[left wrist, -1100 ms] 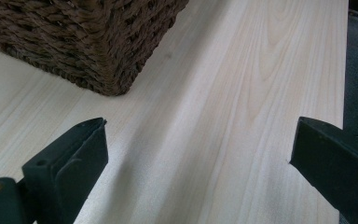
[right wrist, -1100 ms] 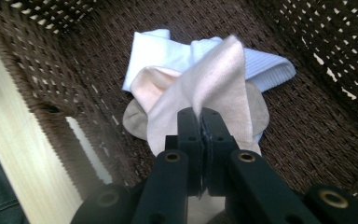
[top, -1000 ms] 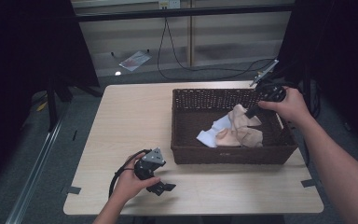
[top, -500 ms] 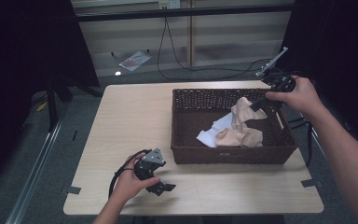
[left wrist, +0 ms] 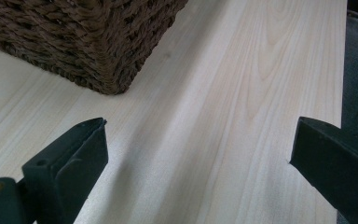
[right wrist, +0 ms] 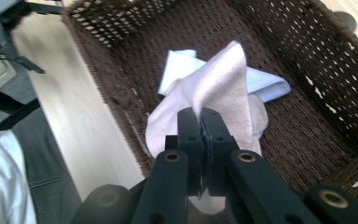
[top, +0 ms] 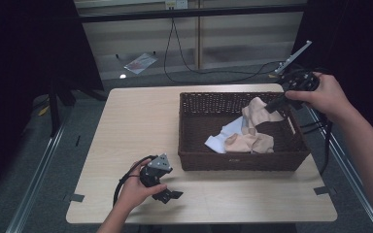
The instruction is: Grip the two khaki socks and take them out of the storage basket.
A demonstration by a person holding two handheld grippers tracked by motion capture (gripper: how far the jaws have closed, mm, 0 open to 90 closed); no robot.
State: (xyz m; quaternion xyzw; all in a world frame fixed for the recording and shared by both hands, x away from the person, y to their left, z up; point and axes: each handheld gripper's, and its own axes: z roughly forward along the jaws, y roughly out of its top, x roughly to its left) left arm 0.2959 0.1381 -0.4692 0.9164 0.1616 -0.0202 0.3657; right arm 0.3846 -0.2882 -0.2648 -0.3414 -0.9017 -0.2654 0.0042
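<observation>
I have the right hand-held gripper (top: 275,103) clamped on a corner of the pink cloth (top: 255,110), jaws pressed together with the fabric pinched between them; the right gripper view shows the pink cloth (right wrist: 214,93) peaking up from the jaws. Gripping it at one edge lets the rest hang free, so it should peel away from the white cloth (top: 223,138) underneath rather than drag it along. The cloth sits inside the brown wicker basket (top: 194,131), toward its 2 o'clock corner, partly raised above the rim there. A second pinkish piece (top: 250,143) lies near the basket's 5 o'clock side. My left hand-held gripper (top: 167,195) rests on the counter (top: 136,121) at about 7 o'clock, jaws spread wide and empty, parked clear of the basket corner (left wrist: 107,70) so it stays out of the way.
</observation>
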